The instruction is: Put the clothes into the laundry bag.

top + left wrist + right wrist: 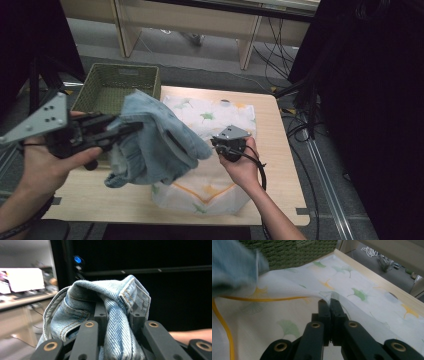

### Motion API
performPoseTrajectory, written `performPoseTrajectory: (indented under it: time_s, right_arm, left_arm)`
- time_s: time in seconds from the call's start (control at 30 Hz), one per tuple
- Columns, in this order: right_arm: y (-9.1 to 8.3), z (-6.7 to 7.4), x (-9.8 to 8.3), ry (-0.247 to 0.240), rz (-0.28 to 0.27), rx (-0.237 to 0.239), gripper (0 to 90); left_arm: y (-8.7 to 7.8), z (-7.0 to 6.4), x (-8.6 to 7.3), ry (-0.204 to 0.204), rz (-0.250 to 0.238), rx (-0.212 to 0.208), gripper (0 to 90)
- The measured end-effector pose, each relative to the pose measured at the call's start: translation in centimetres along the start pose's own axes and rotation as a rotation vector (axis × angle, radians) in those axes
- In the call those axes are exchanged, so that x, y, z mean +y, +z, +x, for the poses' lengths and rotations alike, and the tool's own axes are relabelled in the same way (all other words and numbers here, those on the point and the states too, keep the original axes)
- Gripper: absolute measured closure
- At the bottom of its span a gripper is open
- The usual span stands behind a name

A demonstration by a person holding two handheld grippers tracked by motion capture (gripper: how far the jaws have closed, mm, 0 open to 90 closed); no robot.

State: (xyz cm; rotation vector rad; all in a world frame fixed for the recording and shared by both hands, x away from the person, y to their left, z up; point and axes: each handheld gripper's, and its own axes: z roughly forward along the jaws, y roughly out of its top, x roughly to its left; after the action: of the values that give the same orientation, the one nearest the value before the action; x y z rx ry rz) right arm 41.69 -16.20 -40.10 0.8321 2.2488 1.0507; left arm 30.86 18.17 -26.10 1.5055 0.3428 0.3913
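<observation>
denim garment, pale blue and faded, sits bunched between the jaws of the left claw in the left gripper view; orange stitching, a folded seam and a lighter inner lining are visible. the jaws stand partly apart and clamp on a thick fold of it. from the high view the same garment is lifted off the table, draping down at the left half, above the left edge of a cloth.

right claw has its jaws fully together, pinching a raised fold of the thin white cloth. that cloth carries green and yellow ginkgo-leaf prints and a yellow border line, and lies spread over the middle of the table.

count: one denim garment, one printed cloth, two claws, one basket.

one green woven basket stands at the far left corner of the table, just behind the lifted denim. its visible interior holds nothing; the near part is hidden by the garment.
</observation>
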Motion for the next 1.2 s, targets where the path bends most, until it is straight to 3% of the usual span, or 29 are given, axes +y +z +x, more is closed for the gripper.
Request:
performPoseTrajectory:
  time_s: [0.07,0.13,0.17,0.2,0.27,0.3,0.37,0.47,0.5,0.57,0.67,0.8,0.83,1.0,1.1,1.2]
  right_arm:
    - [0.0,0.1,0.0,0.001,-0.001,0.003,90.0]
    - [0.0,0.1,0.0,0.007,0.0,0.004,90.0]
    - [0.0,0.1,0.0,0.007,0.0,0.004,90.0]
    - [-0.1,0.1,0.1,0.006,-0.005,0.008,90.0]
    - [-0.1,0.1,0.1,0.008,-0.006,0.012,90.0]
    - [-0.1,0.1,0.1,0.008,-0.006,0.012,90.0]
    - [-0.1,0.1,0.1,0.02,-0.01,0.023,90.0]
    - [-0.2,0.4,0.2,0.021,-0.017,0.036,90.0]
    - [-0.2,0.5,0.3,0.021,-0.022,0.04,90.0]
    - [-0.3,0.5,0.4,0.024,-0.024,0.044,90.0]
    - [-0.6,0.7,0.7,0.024,-0.042,0.058,90.0]
    - [-0.7,1.1,0.9,0.014,-0.046,0.069,90.0]
    - [-0.7,1.4,1.0,0.013,-0.042,0.071,90.0]
    - [-0.7,1.7,1.0,0.006,-0.042,0.074,90.0]
    - [-0.7,1.8,1.0,0.004,-0.047,0.077,90.0]
    - [-0.8,2.0,1.1,0.006,-0.055,0.081,90.0]
  left_arm:
    - [1.2,-0.6,-0.9,-0.027,0.039,-0.048,73.8]
    - [2.7,-1.2,-2.1,0.012,0.091,-0.071,73.7]
    - [2.7,-1.2,-2.1,0.012,0.091,-0.071,73.8]
    - [3.9,-1.7,-3.2,-0.015,0.151,-0.098,73.7]
    - [4.9,-1.9,-4.2,-0.008,0.197,-0.114,73.7]
    - [4.9,-1.9,-4.2,-0.008,0.197,-0.114,73.7]
    - [6.4,-2.1,-5.8,-0.006,0.267,-0.138,73.7]
    - [7.9,-2.1,-7.3,0.011,0.337,-0.144,73.6]
    - [9.0,-2.0,-8.5,0.007,0.385,-0.149,73.5]
    - [9.4,-1.9,-9.1,0.009,0.406,-0.145,73.5]
    - [11.3,-1.6,-11.4,0.027,0.492,-0.126,73.4]
    - [12.7,-1.3,-12.9,0.041,0.547,-0.116,73.3]
    - [13.6,-1.0,-14.0,0.039,0.591,-0.097,73.3]
    - [15.0,-0.4,-15.5,0.035,0.629,-0.107,73.1]
    - [16.0,-1.0,-16.6,0.021,0.669,-0.133,72.8]
    - [16.8,-1.8,-17.0,0.033,0.683,-0.167,72.8]
